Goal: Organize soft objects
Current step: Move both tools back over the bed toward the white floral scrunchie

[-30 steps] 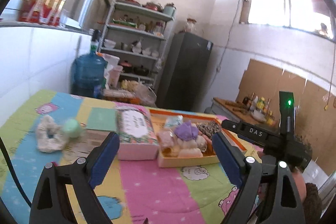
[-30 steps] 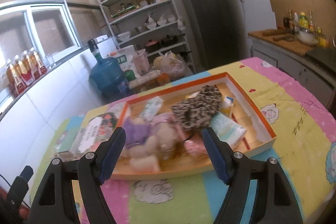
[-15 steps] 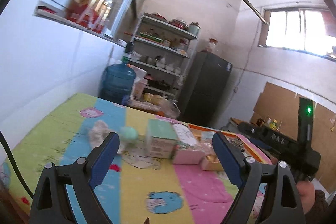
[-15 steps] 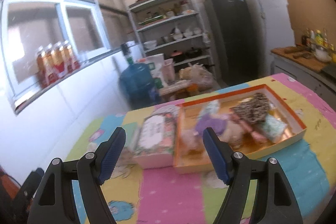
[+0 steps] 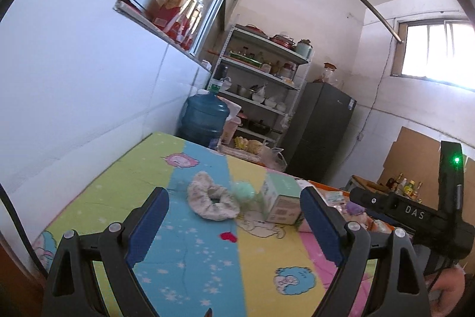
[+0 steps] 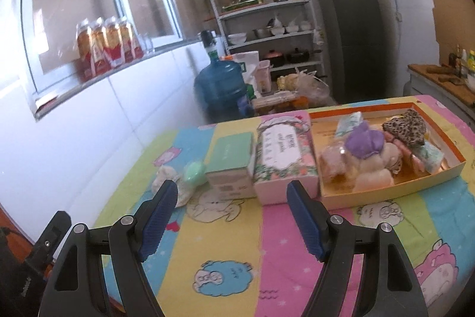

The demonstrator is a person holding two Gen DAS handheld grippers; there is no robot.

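Fabric items are the concern: the cream scrunchie (image 5: 212,202) and the pale green soft ball (image 5: 243,190) lie on the table (image 5: 207,266) at its far left, just beside the mint-topped carton (image 5: 282,199). Right of that carton stands the floral tissue box (image 6: 283,158), and right again the orange-rimmed tray (image 6: 394,192), already piled with a purple plush piece (image 6: 365,143), a leopard-print cloth (image 6: 405,125) and other soft items.

Your left gripper (image 5: 234,225) is spread wide, nothing between its pads, and points toward the scrunchie without touching it. Your right gripper (image 6: 231,216) is likewise spread and empty, hovering over bare cloth in front of the carton.

Risks noted:
- The scrunchie and ball appear to touch. A wide closure could catch both, or nudge the ball so it rolls toward the wall-side edge.
- The scrunchie lies flat and limp; a shallow pinch may grip only the rim and let it slip in transit.
- The patterned cover is soft; pads pressed low could snag it and drag the boxes.
- The tray is heaped at its near left; adding there could spill items over the rim.
- Both grippers aim at the same corner, so you risk a collision.
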